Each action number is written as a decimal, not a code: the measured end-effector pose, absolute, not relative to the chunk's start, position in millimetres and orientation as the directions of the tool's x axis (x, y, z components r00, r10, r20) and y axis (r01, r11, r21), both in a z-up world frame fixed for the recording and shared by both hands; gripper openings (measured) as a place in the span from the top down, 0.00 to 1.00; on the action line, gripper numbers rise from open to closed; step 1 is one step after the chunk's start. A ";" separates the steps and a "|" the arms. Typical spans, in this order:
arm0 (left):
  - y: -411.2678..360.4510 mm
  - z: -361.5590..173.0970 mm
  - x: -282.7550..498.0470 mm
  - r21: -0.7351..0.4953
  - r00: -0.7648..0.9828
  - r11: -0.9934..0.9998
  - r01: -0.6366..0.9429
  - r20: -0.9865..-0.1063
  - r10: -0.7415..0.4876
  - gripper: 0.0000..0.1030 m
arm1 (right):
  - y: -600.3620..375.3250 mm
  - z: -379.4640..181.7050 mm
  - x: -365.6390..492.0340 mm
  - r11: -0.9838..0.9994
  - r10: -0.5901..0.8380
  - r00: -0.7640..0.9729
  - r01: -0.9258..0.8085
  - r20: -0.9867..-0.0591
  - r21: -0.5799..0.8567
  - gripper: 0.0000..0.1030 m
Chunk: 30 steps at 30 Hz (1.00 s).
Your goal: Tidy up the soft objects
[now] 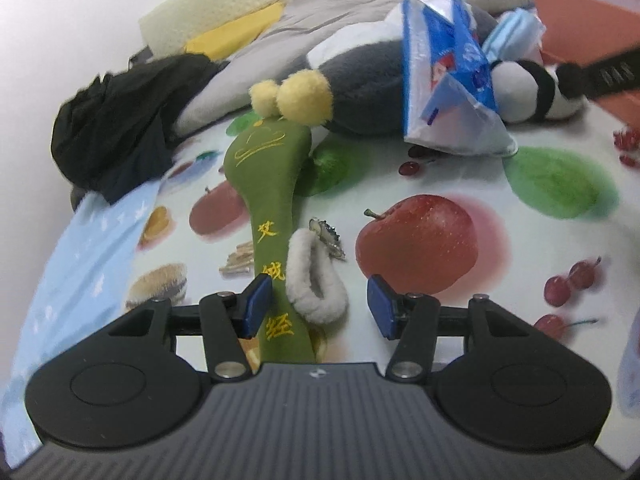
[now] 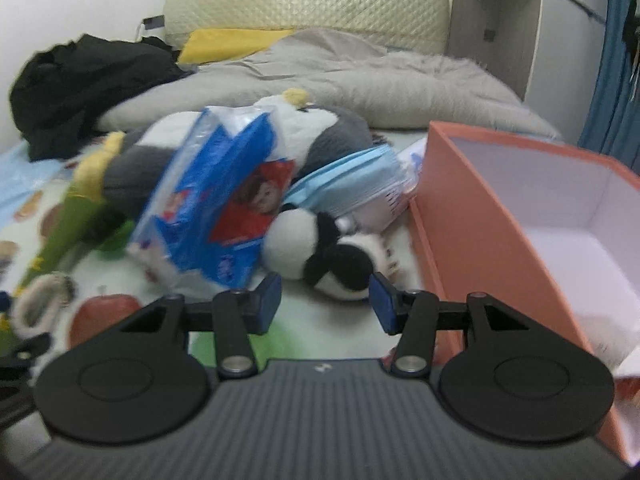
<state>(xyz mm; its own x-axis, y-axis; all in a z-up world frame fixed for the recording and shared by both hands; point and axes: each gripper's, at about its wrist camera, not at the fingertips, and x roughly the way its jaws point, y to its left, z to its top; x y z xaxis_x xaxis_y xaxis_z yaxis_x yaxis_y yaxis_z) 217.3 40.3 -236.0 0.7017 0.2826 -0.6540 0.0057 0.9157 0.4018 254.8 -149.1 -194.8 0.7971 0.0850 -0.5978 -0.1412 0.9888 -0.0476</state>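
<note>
My left gripper [image 1: 318,306] is open over the fruit-print sheet [image 1: 500,240], its jaws on either side of a green plush stick [image 1: 268,200] with yellow pompoms and a white fluffy hair tie [image 1: 318,284]. Behind lie a grey-white plush [image 1: 360,76], a blue tissue pack [image 1: 448,76], a panda plush [image 1: 528,88] and blue face masks [image 1: 512,32]. My right gripper [image 2: 325,300] is open just before the panda plush [image 2: 320,248], left of the orange box [image 2: 520,216]. The tissue pack [image 2: 216,208] and masks [image 2: 352,180] lie behind.
Black clothing [image 1: 116,128] is piled at the left on a light blue cloth [image 1: 80,264]. A grey blanket [image 2: 360,76], a yellow pillow [image 2: 228,42] and the padded headboard [image 2: 304,4] lie behind. A small metal brooch [image 1: 326,234] lies by the hair tie.
</note>
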 end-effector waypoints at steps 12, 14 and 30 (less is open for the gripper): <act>34.0 -243.7 219.6 0.550 0.710 0.834 0.045 -0.605 0.360 0.74 | -146.1 -207.6 281.3 0.977 0.009 0.808 -0.133 -0.589 -0.168 0.59; 36.1 -242.4 217.9 0.563 0.715 0.826 0.040 -0.593 0.370 0.87 | -146.0 -209.2 283.4 0.975 0.013 0.802 -0.143 -0.598 -0.172 0.66; 34.4 -213.0 199.4 0.232 0.743 0.972 -0.046 -0.642 0.188 0.92 | -150.9 -189.4 253.5 0.968 0.062 0.788 -0.197 -0.613 -0.156 0.74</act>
<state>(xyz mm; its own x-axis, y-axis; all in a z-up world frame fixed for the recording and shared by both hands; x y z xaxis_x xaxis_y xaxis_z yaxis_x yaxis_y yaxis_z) 199.4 34.4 -213.0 0.7433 0.1883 -0.6419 -0.0458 0.9716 0.2320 253.5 -150.9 -189.4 0.7876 0.0617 -0.6131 -0.1973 0.9678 -0.1561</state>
